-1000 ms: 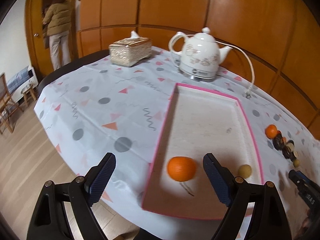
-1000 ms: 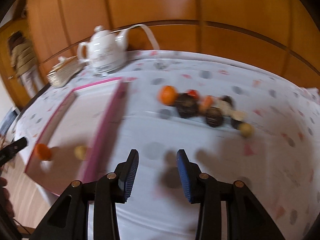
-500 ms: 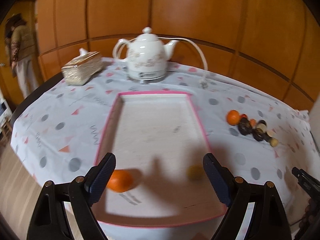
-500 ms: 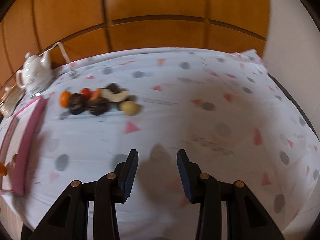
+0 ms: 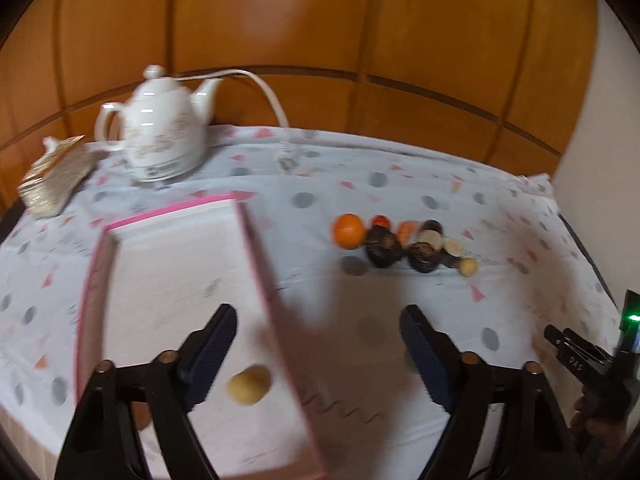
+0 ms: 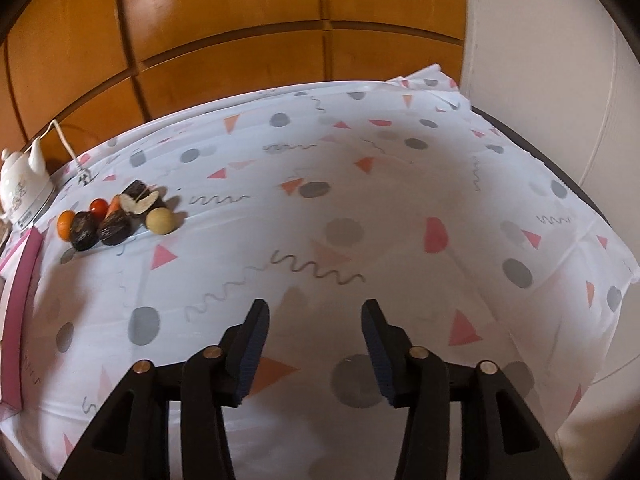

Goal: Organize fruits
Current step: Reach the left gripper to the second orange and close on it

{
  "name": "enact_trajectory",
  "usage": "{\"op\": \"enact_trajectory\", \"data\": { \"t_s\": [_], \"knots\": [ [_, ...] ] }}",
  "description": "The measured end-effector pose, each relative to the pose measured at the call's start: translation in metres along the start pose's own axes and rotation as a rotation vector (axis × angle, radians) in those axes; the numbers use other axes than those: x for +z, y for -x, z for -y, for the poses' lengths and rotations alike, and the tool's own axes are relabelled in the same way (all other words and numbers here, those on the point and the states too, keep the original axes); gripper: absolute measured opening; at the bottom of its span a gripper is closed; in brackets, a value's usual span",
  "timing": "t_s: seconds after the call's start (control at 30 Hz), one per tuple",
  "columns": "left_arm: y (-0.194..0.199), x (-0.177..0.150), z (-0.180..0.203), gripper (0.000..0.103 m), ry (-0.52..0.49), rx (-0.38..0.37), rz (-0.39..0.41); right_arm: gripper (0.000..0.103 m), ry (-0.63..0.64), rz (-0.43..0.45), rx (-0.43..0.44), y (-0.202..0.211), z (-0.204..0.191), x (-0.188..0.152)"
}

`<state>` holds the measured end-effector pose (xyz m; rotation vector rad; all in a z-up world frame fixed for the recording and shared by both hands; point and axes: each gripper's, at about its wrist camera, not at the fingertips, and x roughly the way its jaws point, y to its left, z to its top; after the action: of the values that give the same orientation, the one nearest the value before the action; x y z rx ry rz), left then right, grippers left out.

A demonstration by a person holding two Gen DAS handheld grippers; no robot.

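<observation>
Left gripper (image 5: 316, 354) hangs over the near right rim of the shallow pink-edged rectangular tray (image 5: 256, 264), its blue-padded jaws closing with nothing gripped; a small yellowish round fruit (image 5: 249, 385) lies in the tray's near right corner below them. Right gripper (image 6: 314, 350) hovers above the near edge of the white patterned tablecloth (image 6: 360, 208), jaws opening and empty. Toward the table's far side, right of the tray, sits a cluster of fruits: an orange mandarin (image 5: 349, 231), two dark wrinkled fruits (image 5: 384, 247), a small red tomato (image 6: 98, 206) and a pale round fruit (image 6: 160, 221). A white ceramic kettle (image 5: 160, 144) stands at the far left.
</observation>
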<state>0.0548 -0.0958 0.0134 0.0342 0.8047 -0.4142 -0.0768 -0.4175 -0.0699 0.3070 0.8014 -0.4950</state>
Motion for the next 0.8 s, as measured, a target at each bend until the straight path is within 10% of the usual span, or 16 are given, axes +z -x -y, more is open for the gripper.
{"op": "enact_trajectory", "data": {
  "t_s": [0.4,0.8],
  "knots": [
    [-0.074,0.033,0.036,0.042,-0.065,-0.111,-0.143,0.051,-0.092,-0.003,-0.070,-0.005,0.040,-0.004],
    [-0.137,0.077,0.025,0.042,0.048,-0.076,-0.180,0.051,-0.111,-0.014,-0.099,-0.007,0.060,-0.006]
  ]
}}
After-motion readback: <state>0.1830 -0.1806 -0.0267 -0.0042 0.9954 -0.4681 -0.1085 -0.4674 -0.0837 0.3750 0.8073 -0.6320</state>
